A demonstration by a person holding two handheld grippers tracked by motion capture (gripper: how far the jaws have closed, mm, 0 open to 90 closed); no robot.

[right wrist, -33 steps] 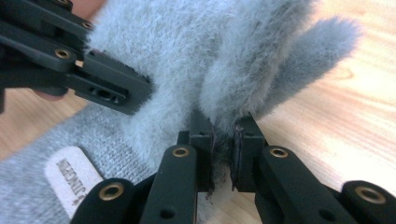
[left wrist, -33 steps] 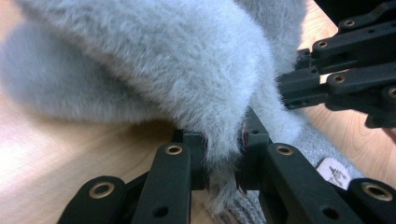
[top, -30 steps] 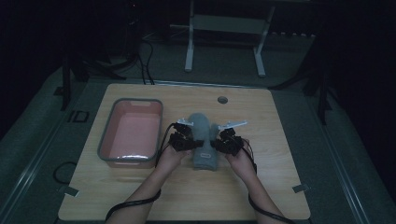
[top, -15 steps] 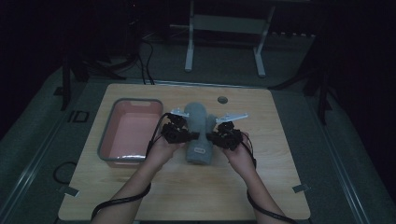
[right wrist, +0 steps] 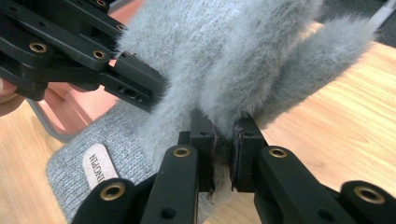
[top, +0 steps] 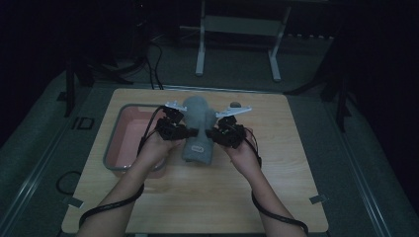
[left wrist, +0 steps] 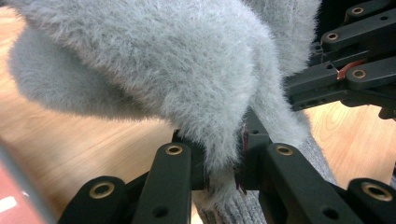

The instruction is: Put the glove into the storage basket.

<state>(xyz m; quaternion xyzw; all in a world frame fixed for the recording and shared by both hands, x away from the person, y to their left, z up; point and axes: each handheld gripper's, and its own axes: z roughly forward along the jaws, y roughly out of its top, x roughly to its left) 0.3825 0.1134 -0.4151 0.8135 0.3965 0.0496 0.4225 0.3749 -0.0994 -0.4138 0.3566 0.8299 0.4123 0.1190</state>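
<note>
Centrally on the wooden table (top: 296,187) sits a grey knitted hat (top: 197,129), fuzzy on its inside and ribbed on the outside, and everything else is placed from it; its far part is lifted off the wood while its near part, bearing a small oval label (top: 197,148), lies toward the person; the left gripper (top: 190,131) meets the hat at its left edge, held by the left hand (top: 157,146), and in the left gripper view its jaws are clamped on a fold of the fuzzy fabric, which bulges out above them; the right gripper (top: 210,133) meets the hat at its right edge, held by the right hand (top: 242,154), and in the right gripper view its jaws likewise pinch a tuft of the grey fleece between their pads; just to the left of the hat lies a shallow pink tray (top: 118,143) with a grey rim; beyond the hat and to its right, near the table's far edge, sits a small dark round object (top: 235,104), too small to identify.
</note>
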